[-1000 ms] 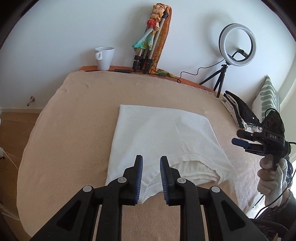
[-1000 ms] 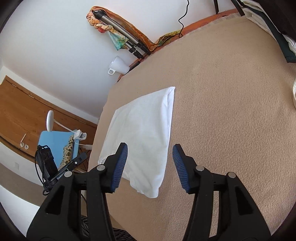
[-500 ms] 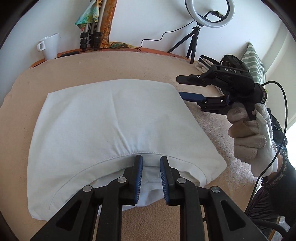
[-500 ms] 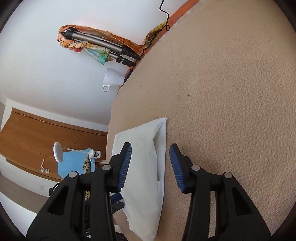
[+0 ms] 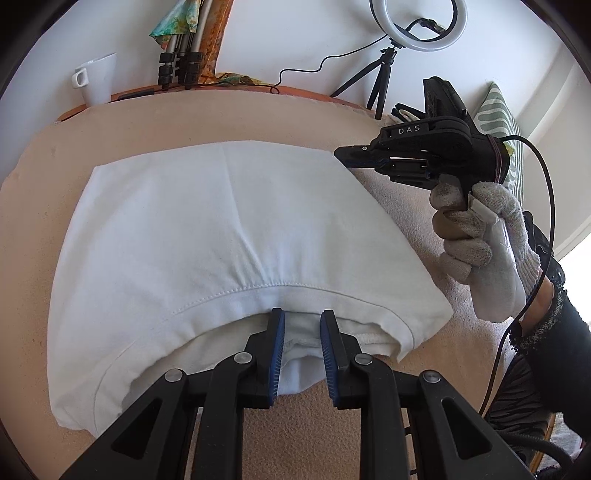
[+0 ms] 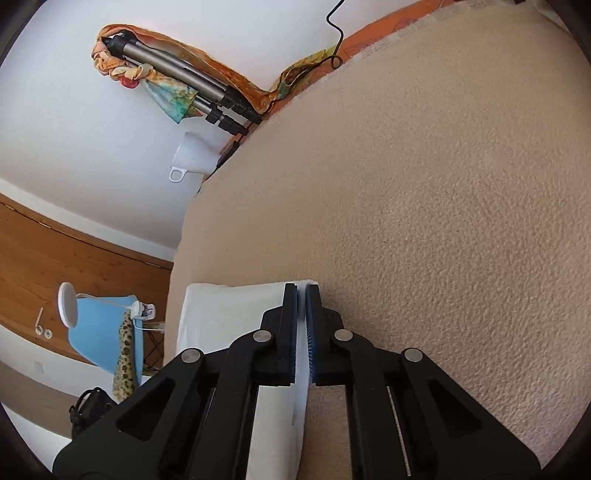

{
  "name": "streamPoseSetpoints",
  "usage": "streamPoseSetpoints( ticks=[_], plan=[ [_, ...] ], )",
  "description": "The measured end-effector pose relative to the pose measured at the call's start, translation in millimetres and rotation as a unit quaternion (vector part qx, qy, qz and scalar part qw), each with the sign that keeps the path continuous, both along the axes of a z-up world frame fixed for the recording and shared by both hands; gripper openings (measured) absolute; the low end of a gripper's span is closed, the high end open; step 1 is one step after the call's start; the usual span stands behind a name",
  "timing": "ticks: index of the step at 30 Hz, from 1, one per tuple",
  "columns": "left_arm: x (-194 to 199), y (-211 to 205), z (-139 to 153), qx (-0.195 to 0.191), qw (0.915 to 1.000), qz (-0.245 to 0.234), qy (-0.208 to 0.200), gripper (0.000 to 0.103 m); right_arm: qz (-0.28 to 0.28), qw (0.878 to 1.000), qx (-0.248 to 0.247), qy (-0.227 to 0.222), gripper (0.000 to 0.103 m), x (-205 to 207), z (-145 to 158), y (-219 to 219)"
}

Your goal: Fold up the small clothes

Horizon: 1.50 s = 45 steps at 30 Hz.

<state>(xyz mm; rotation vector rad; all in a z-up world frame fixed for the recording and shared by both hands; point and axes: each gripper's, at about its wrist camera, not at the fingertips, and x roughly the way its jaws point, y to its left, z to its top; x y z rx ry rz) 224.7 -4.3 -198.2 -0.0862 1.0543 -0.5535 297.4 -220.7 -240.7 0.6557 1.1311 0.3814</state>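
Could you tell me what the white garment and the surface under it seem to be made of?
The white garment looks like matte cotton knit: soft creases and a stitched hem. The beige surface looks like nubby terry or fleece cloth, from its pebbled pile; the exact fibre is unclear.

shirt (image 5: 229,236) on blanket (image 5: 40,192); mug (image 5: 96,78) behind; cushion (image 5: 498,122) right

The right gripper (image 6: 301,295) hides the white garment's (image 6: 225,314) pinched edge. The tripod (image 5: 181,55) and scarf (image 5: 173,22) are cut off by the left view's top edge.
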Motion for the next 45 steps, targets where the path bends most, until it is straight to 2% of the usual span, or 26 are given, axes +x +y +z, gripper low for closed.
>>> streamPoseSetpoints(
  ticks=[1, 2, 4, 6, 9, 11, 16, 22, 25, 28, 31, 32, 33, 35, 37, 39, 45],
  plan=[
    [-0.6, 4.0, 3.9, -0.010, 0.9999, -0.001, 0.002, 0.020, -0.006, 0.999, -0.036, -0.007, 0.006, -1.7, 4.4, -2.9],
    [-2.0, 9.1, 9.0, -0.021, 0.9998, -0.001, 0.001, 0.020, -0.011, 0.999, -0.039, -0.013, 0.006, -4.4, 7.9, -7.6],
    [-5.0, 20.5, 22.0, -0.034, 0.9994, 0.004, -0.011, 0.022, -0.012, 1.000, -0.012, -0.022, 0.006, -11.2, 17.7, -14.7],
    [-7.8, 34.1, 36.6, -0.042, 0.9985, 0.015, -0.031, 0.025, -0.002, 0.999, -0.020, -0.045, 0.006, -20.5, 35.6, -10.9],
    [-5.4, 53.9, 50.1, -0.039, 0.9966, 0.046, -0.055, 0.027, 0.030, 0.995, -0.052, -0.081, 0.008, -37.1, 62.3, 10.5],
    [-1.2, 63.3, 50.1, -0.023, 0.9958, 0.066, -0.059, 0.027, 0.055, 0.993, -0.054, -0.089, 0.009, -47.9, 70.1, 27.7],
    [7.0, 87.0, 28.7, -0.029, 0.9938, 0.104, -0.024, 0.027, 0.108, 0.985, -0.107, -0.081, 0.011, -72.3, 63.2, 68.2],
    [-12.9, 99.4, -1.0, -0.013, 0.9944, 0.104, 0.015, 0.028, 0.130, 0.983, -0.121, -0.040, 0.012, -97.7, 39.3, 73.2],
    [-27.4, 109.9, 0.5, -0.023, 0.9947, 0.098, 0.018, 0.028, 0.147, 0.983, -0.106, -0.021, 0.012, -111.1, 34.7, 67.9],
    [-37.2, 126.7, 10.4, -0.043, 0.9915, 0.123, 0.011, 0.035, 0.157, 0.983, -0.095, -0.015, 0.019, -124.0, 38.4, 58.4],
    [-37.2, 147.2, 15.1, -0.082, 0.9820, 0.169, 0.022, 0.055, 0.132, 0.988, -0.078, -0.031, 0.042, -129.8, 48.5, 39.8],
    [-35.8, 154.1, 14.7, -0.097, 0.9773, 0.186, 0.029, 0.064, 0.122, 0.989, -0.074, -0.037, 0.054, -130.7, 50.5, 32.5],
    [-35.0, 161.0, 13.0, -0.116, 0.9715, 0.203, 0.038, 0.065, 0.109, 0.990, -0.074, -0.042, 0.059, -129.9, 51.5, 26.1],
    [-31.1, 172.4, 4.8, -0.165, 0.9570, 0.228, 0.071, 0.065, 0.086, 0.994, -0.059, -0.038, 0.059, -124.4, 48.3, 15.8],
    [-29.6, 179.5, -3.5, -0.204, 0.9421, 0.246, 0.101, 0.065, 0.066, 0.997, -0.019, -0.021, 0.059, -117.1, 39.5, 5.1],
    [-29.0, 181.9, -8.6, -0.217, 0.9359, 0.253, 0.115, 0.065, 0.046, 0.999, 0.014, -0.006, 0.059, -110.6, 30.4, -3.7],
    [-25.2, 180.6, -25.0, -0.250, 0.9185, 0.265, 0.153, 0.065, 0.013, 0.998, 0.057, 0.016, 0.059, -96.5, 8.8, -14.5]
  ],
)
